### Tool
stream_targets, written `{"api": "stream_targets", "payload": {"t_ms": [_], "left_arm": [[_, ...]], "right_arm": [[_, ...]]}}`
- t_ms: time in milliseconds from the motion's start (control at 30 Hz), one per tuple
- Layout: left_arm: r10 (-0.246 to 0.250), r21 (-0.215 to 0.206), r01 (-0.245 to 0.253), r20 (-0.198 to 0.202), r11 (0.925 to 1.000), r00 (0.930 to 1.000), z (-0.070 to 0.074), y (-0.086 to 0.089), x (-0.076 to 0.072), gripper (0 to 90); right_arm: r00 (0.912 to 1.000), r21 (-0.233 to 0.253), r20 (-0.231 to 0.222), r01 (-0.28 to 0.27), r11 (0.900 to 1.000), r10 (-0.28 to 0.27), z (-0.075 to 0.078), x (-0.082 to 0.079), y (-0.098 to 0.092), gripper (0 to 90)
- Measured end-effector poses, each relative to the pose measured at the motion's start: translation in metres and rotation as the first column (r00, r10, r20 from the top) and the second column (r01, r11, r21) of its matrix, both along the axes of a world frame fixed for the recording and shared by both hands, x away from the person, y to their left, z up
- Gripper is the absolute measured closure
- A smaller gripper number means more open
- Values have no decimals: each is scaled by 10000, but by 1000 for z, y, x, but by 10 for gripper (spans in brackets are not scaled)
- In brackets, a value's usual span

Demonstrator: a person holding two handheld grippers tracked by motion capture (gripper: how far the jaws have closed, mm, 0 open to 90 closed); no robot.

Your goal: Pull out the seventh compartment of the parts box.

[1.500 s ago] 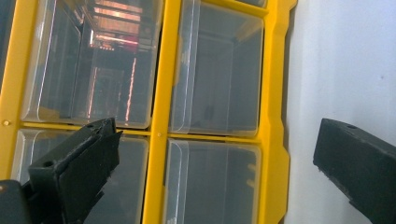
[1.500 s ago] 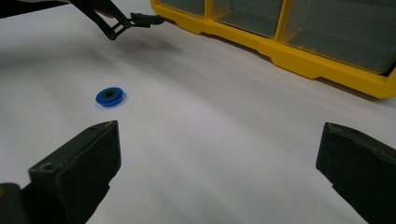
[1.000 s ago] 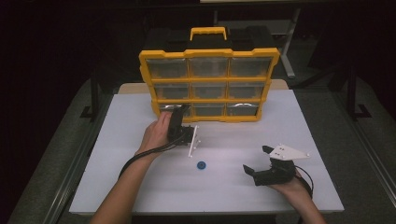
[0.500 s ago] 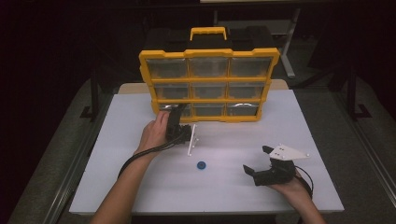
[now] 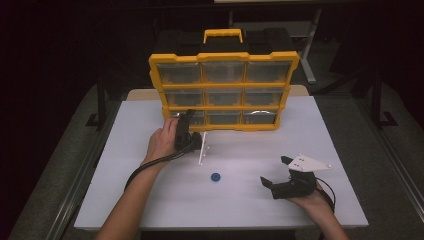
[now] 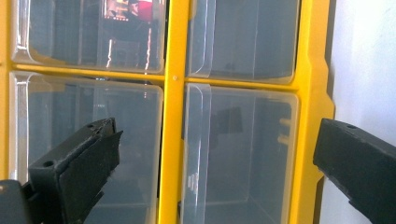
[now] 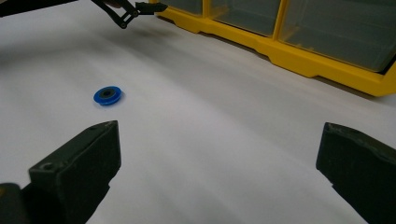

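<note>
- The left gripper [image 5: 186,120] is up against the bottom-left drawer [image 5: 179,118] of the yellow drawer cabinet [image 5: 224,90], which stands upright at the back of the white table [image 5: 150,200].
- In the left gripper view its jaws are spread wide with nothing between them, framing clear drawer fronts [image 6: 238,154] and the yellow frame; the camera's turn makes it hard to tell which drawers these are.
- From above, the hand [image 5: 162,142] hides most of that gripper, so any contact with the drawer is unclear.
- The right gripper [image 5: 274,176] rests low at the table's near right, jaws spread and empty.
- A small blue disc [image 5: 215,176] lies between the grippers, apart from both.
</note>
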State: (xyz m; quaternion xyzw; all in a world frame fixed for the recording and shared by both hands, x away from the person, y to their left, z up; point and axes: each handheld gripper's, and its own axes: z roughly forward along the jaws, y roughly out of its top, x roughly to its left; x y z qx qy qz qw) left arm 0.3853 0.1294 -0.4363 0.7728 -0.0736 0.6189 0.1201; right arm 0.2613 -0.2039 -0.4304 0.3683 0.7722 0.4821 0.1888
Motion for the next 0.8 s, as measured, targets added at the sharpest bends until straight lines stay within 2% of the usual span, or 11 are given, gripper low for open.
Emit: {"api": "stream_targets", "payload": {"t_ms": [200,300,367,567,800], "left_arm": [[130,70,-130,65,9999,9999,-1,2,2,0],[226,150,-228,76,9996,9997,-2,4,2,68],[245,115,-246,104,9996,9996,-2,4,4,68],[539,130,-543,247,9984,9982,-3,6,5,74],[981,19,-984,518,9951,9938,-5,7,8,132]], "right_arm": [[10000,-1,-5,-1,10000,1,0,0,0,0],[10000,-5,0,-6,10000,6,0,0,0,0],[10000,4,-6,-7,10000,7,0,0,0,0],[10000,10,-30,1,10000,-1,0,0,0,0],[10000,10,-20,5,10000,-5,0,0,0,0]]}}
